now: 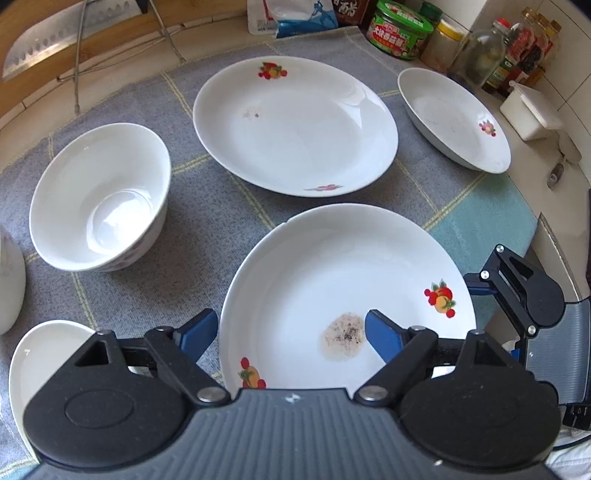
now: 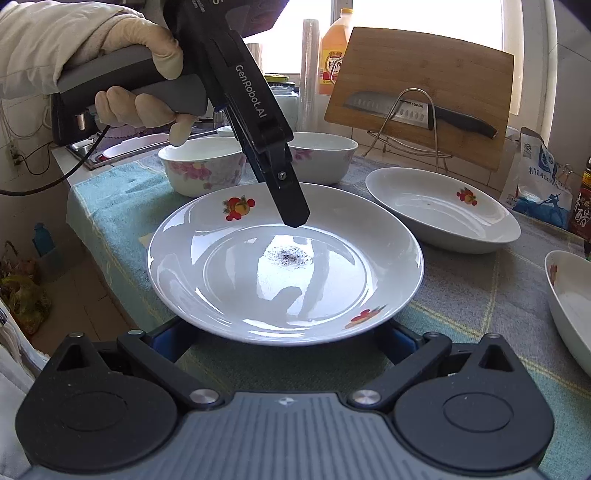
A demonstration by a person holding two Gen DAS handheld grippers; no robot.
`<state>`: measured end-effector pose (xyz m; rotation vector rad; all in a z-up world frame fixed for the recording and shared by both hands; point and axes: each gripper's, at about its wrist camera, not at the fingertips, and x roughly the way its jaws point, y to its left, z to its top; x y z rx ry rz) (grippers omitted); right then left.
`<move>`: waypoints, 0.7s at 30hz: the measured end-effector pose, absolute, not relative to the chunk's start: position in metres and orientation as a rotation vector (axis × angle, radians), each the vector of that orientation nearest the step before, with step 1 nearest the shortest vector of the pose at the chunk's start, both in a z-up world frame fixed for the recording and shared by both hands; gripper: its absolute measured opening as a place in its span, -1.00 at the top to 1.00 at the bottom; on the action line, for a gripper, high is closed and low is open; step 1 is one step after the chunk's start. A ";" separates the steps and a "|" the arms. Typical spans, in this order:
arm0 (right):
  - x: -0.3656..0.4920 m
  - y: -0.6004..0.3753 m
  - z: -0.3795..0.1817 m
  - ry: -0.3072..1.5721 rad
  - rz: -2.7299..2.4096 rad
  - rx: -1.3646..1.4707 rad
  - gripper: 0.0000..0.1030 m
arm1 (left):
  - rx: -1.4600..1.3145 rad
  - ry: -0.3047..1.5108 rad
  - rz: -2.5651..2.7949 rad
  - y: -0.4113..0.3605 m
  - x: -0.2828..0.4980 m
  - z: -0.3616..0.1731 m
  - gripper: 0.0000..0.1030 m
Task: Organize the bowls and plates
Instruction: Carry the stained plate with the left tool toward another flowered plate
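- As seen through the left wrist camera, four plates are counted on the checked cloth [image 1: 207,229]. A small plate [image 1: 40,362] is cut off at the lower left. The stained plate [image 1: 332,266] lies nearest the lens, with a large plate [image 1: 295,125] behind it. A far plate [image 1: 454,118] lies at the upper right.
- Two bowls are counted in that view: a sliver of one [image 1: 9,280] at the left edge and a white bowl [image 1: 99,195] near it.
- The left gripper [image 1: 288,334] is held spread, and the stained plate's left rim is straddled by its blue pads [image 1: 195,332]. One pad is outside the plate and the other is over its floor, just beside the brown stain. Neither is seen pressing on the plate.
- Three plates are counted through the right wrist camera: the stained plate in the middle, a deep plate [image 2: 443,214] to its right, and a third plate [image 2: 569,295] cut off at the right edge. Two flowered bowls [image 2: 201,166] are set behind the stained plate.
- The right gripper [image 2: 284,339] is held wide apart. Its fingertips are hidden under the stained plate's near rim, and nothing is seen pinched.
- Only the right view shows the gloved hand [image 2: 140,74] on the left gripper's handle, the cutting board [image 2: 424,62], the knife [image 2: 417,110] and the orange bottle [image 2: 334,55].
- Only the left view shows the small plate and the green-lidded jar [image 1: 400,31]. The right gripper is shown there side-on, by the stained plate's right rim.
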<state>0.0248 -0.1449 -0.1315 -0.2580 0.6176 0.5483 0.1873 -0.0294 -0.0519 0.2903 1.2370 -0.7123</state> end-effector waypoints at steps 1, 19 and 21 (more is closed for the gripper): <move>0.024 -0.145 -0.132 0.614 0.543 -0.257 -1.00 | 0.293 1.256 -0.725 -0.030 0.189 -0.053 -0.64; 0.025 -0.136 -0.132 0.637 0.507 -0.262 -1.00 | 0.337 1.358 -0.866 -0.040 0.209 -0.064 -0.62; 0.027 -0.134 -0.130 0.653 0.504 -0.270 -1.00 | 0.337 1.360 -0.868 -0.040 0.209 -0.063 -0.62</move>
